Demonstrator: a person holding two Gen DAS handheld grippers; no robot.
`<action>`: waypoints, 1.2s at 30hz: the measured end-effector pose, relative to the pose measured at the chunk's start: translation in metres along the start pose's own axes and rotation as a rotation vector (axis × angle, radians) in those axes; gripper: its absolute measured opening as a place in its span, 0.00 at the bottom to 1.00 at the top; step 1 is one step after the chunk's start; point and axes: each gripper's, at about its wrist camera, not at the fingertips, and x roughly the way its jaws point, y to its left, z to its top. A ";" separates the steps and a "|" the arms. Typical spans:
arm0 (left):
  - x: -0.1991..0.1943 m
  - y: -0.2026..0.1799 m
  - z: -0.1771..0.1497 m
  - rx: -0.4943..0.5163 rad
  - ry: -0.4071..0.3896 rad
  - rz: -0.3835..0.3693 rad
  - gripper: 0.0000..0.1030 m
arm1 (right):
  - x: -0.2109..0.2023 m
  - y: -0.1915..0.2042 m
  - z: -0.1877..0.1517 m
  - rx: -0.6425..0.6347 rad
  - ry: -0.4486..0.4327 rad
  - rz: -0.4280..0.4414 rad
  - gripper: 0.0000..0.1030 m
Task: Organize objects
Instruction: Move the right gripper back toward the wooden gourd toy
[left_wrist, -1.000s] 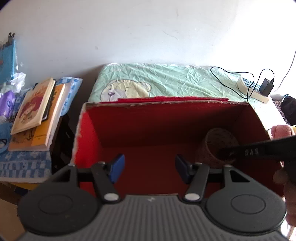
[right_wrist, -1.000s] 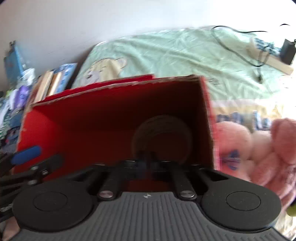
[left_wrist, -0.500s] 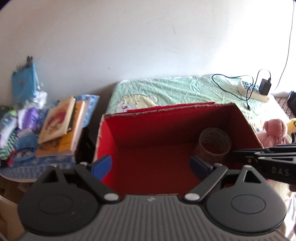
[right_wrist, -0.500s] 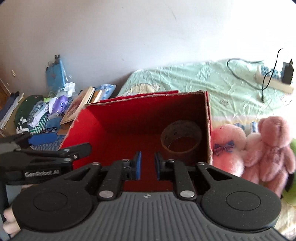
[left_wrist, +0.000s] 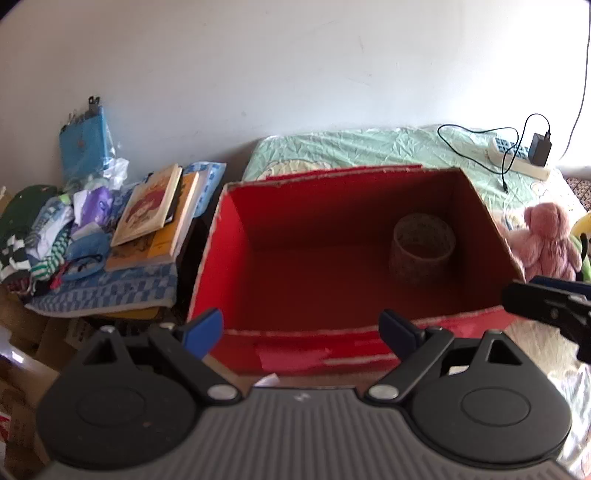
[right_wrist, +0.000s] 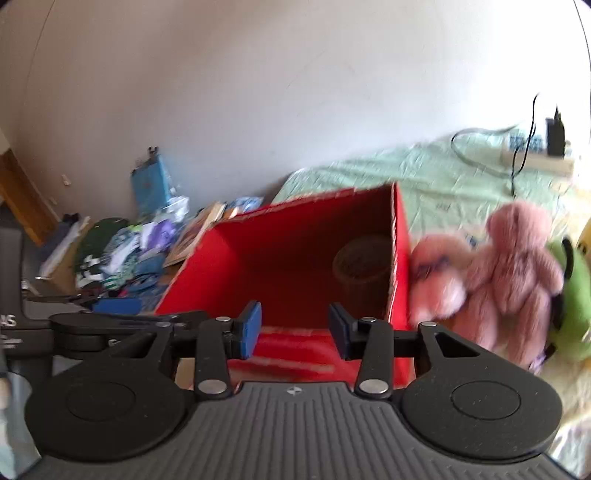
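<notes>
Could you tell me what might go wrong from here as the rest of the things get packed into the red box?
The pink teddy bear leans against the red box at its right wall, so grabbing it could nudge the box. The round container already fills the box's right rear corner, so a toy dropped there may tip it. Both tongs, left and right, hang close together and could collide.

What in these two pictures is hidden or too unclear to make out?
- Book cover, left wrist view: the title is too small to read.
- Green toy, right wrist view: cut off by the picture edge and blurred, so what it is stays unclear.
- Pattern on the round container in the red box: too dim in both views.
- Bed print: the box's far wall hides most of it.
</notes>
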 end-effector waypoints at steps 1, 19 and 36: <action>-0.002 -0.003 -0.004 0.006 -0.001 0.015 0.89 | -0.001 -0.001 -0.002 0.002 0.009 0.007 0.42; -0.010 -0.033 -0.042 0.075 0.053 0.127 0.89 | -0.004 0.012 -0.044 -0.068 0.098 -0.056 0.42; 0.014 -0.040 -0.062 0.120 0.149 0.081 0.89 | 0.013 -0.002 -0.063 0.011 0.199 -0.077 0.42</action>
